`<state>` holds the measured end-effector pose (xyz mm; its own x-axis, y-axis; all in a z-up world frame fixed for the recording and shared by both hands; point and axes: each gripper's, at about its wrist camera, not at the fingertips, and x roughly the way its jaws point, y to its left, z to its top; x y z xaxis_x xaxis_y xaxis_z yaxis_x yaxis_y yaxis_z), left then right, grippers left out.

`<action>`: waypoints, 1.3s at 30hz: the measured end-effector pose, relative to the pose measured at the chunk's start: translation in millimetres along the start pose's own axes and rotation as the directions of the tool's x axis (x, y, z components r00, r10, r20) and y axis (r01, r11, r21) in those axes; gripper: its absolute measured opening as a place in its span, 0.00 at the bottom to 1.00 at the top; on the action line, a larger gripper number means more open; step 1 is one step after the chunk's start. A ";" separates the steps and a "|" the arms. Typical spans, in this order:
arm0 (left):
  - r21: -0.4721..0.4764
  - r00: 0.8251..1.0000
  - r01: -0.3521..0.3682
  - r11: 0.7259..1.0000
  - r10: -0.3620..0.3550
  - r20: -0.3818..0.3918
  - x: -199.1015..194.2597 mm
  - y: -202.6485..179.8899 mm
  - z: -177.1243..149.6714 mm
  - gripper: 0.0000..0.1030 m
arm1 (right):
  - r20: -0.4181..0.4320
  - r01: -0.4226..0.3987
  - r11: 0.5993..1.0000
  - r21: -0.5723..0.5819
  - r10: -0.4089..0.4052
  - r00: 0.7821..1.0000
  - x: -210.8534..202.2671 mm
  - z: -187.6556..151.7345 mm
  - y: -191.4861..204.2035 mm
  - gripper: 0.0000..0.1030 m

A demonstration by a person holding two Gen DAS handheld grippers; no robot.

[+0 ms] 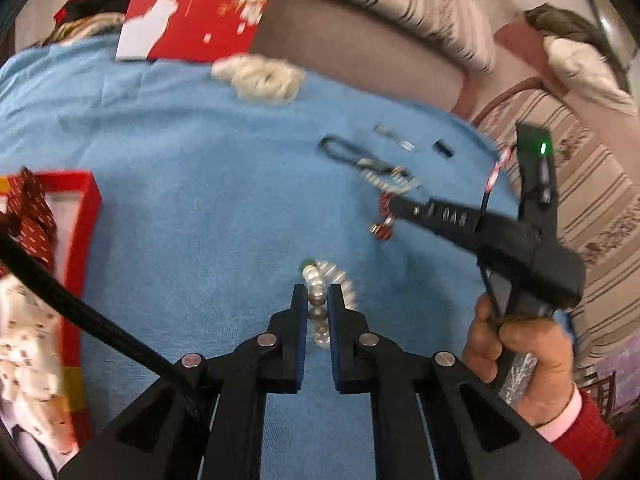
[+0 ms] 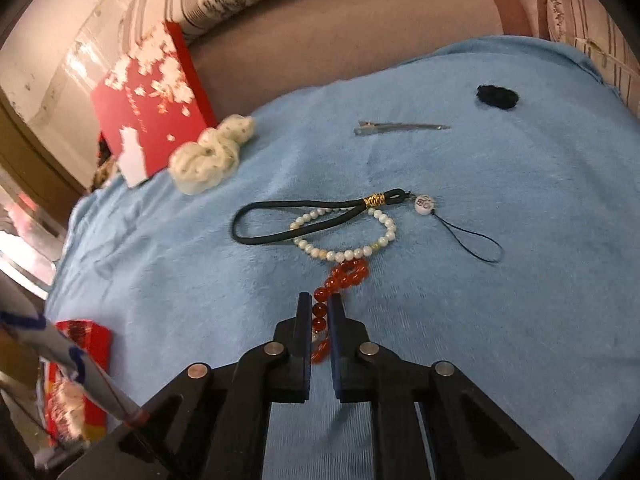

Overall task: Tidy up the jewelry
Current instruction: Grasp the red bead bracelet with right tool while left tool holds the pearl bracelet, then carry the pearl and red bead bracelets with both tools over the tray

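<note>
My left gripper (image 1: 318, 295) is shut on a silver bead bracelet (image 1: 325, 276) just above the blue cloth (image 1: 180, 200). My right gripper (image 2: 320, 304) is shut on a red bead bracelet (image 2: 344, 276); it shows in the left wrist view (image 1: 394, 205) with the red beads (image 1: 385, 229) hanging from it. Beyond the red beads lie a white pearl bracelet (image 2: 348, 236) and a dark cord strap with a gold wrap (image 2: 304, 216). A metal hair clip (image 2: 400, 128) lies further back.
An open red box (image 1: 80, 216) stands at the left of the cloth, its flowered red lid (image 1: 200, 8) propped at the back. A cream scrunchie (image 2: 212, 156) and a black scrunchie (image 2: 497, 97) lie on the cloth. A striped sofa is behind.
</note>
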<state>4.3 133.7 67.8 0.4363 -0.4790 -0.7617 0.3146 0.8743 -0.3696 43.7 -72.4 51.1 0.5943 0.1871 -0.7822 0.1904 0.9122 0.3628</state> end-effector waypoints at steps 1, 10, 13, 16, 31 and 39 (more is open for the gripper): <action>0.003 1.000 0.006 1.000 -0.006 0.009 -5.5 -0.6 0.5 0.09 | 0.004 -0.009 1.000 -0.005 0.009 1.000 -6.4 -1.6 0.5 0.07; -0.065 0.995 0.050 0.997 -0.044 0.090 -69.5 32.9 -1.4 0.09 | 0.044 -0.093 0.990 -0.102 0.098 0.994 -67.3 -16.7 35.2 0.08; -0.111 0.993 0.051 0.993 -0.038 0.115 -97.2 54.9 -6.1 0.09 | 0.046 -0.122 0.985 -0.125 0.128 0.991 -77.4 -23.5 52.2 0.08; -0.161 0.989 0.039 0.986 -0.014 0.150 -126.4 79.7 -11.1 0.09 | 0.042 -0.149 0.977 -0.153 0.157 0.987 -85.2 -32.7 73.0 0.08; -0.449 0.955 -0.208 0.869 0.279 0.096 -195.2 219.3 -70.8 0.09 | -0.066 -0.322 0.884 -0.340 0.319 0.945 -101.1 -92.9 205.8 0.08; -0.556 0.932 -0.302 0.774 0.361 -0.004 -197.8 271.4 -91.7 0.09 | -0.173 -0.391 0.824 -0.410 0.351 0.920 -84.8 -132.6 266.0 0.08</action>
<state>-74.0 472.9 69.3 0.5173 -0.1304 -0.8458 -0.3574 0.8651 -0.3520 -59.7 202.7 146.8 0.4787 0.5553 -0.6801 -0.3961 0.8279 0.3971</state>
